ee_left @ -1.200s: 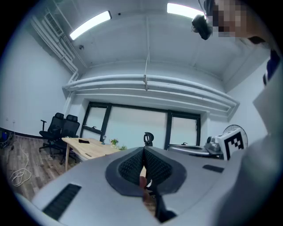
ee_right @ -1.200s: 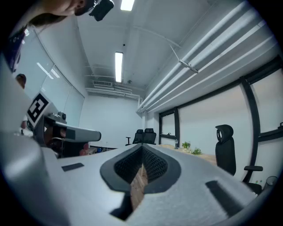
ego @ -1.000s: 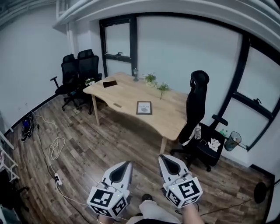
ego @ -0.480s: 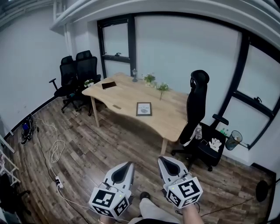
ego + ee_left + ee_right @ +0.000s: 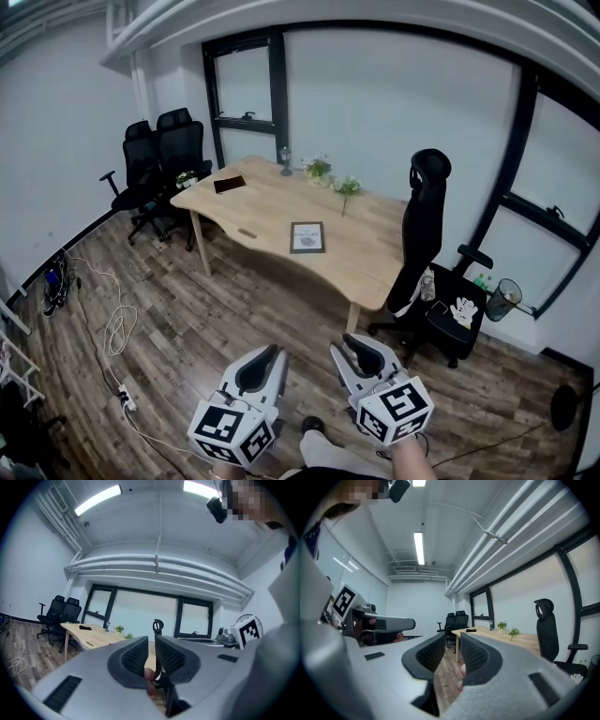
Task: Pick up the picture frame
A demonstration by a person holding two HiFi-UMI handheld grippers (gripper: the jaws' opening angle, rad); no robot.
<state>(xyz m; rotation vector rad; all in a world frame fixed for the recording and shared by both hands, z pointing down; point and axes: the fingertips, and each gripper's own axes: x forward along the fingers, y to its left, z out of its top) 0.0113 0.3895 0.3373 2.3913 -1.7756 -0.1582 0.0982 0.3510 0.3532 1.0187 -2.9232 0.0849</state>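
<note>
Lying far from tongs point(image 5: 265, 355) point(image 5: 351, 344): picture frame point(image 5: 307, 237)

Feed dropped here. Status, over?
Left gripper and right gripper just opening, empty. Picture frame flat on table, far ahead. Chair right of it.

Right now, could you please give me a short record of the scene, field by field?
picture frame: lies flat on the wooden table, untouched
left gripper: jaws have just been opening, slightly apart, nothing between them
right gripper: jaws have just been opening, wider apart, nothing between them
stance: both grippers over the floor, short of the table
</note>
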